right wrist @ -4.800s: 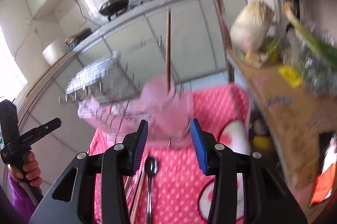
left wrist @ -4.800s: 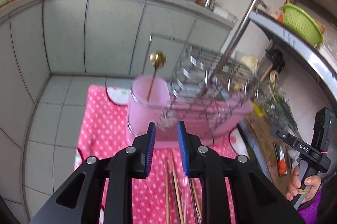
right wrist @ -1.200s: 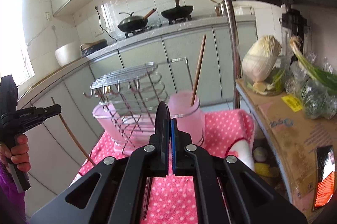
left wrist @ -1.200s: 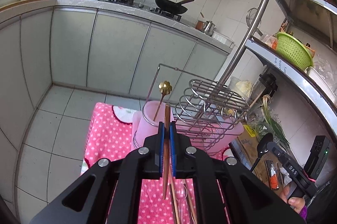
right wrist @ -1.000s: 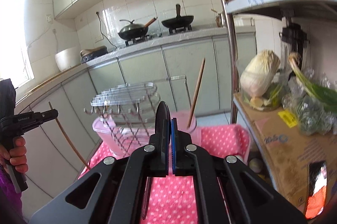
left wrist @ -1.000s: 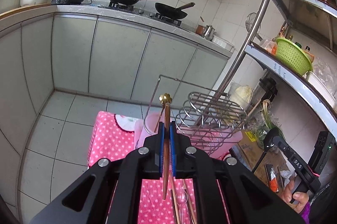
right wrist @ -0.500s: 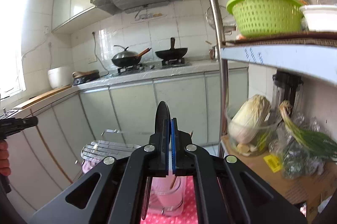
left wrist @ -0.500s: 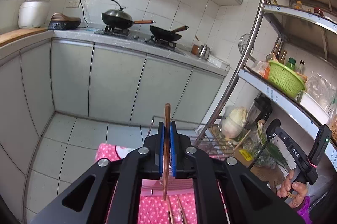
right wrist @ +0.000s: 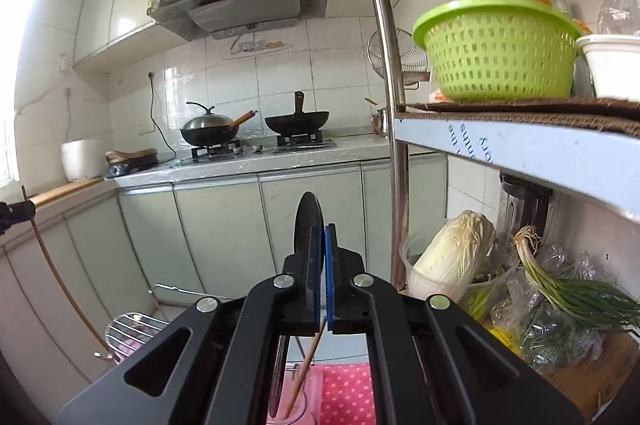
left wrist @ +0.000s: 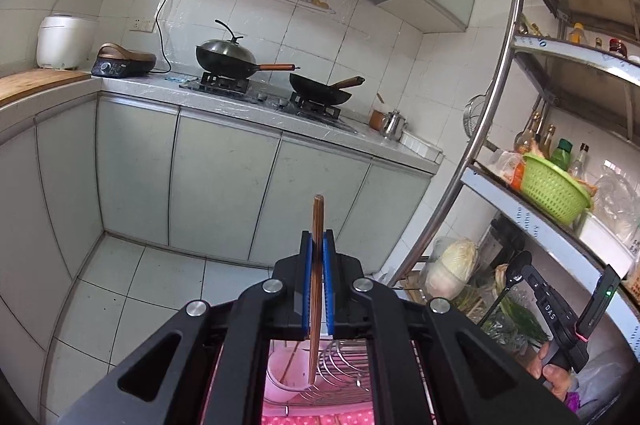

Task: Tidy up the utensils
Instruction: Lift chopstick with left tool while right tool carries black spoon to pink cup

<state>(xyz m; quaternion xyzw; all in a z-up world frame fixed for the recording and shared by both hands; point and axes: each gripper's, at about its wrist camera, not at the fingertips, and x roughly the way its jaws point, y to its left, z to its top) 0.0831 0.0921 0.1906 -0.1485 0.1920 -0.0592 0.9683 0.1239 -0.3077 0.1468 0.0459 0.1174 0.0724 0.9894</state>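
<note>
The left claw [left wrist: 316,285] is clamped on a wooden chopstick [left wrist: 317,265], long axis upright, lower tip at six o'clock over the pink cup [left wrist: 286,371], which looks nearest this hand. The right claw [right wrist: 323,277] grips a black spoon [right wrist: 307,225], bowl at twelve o'clock, handle hanging toward the cup.

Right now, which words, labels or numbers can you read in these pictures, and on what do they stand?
"DAS": on the black handle of the right claw.
Blue printing on the metal shelf edge: sideways, not readable.
Yellow sticker on the cardboard box: too small to read.
</note>
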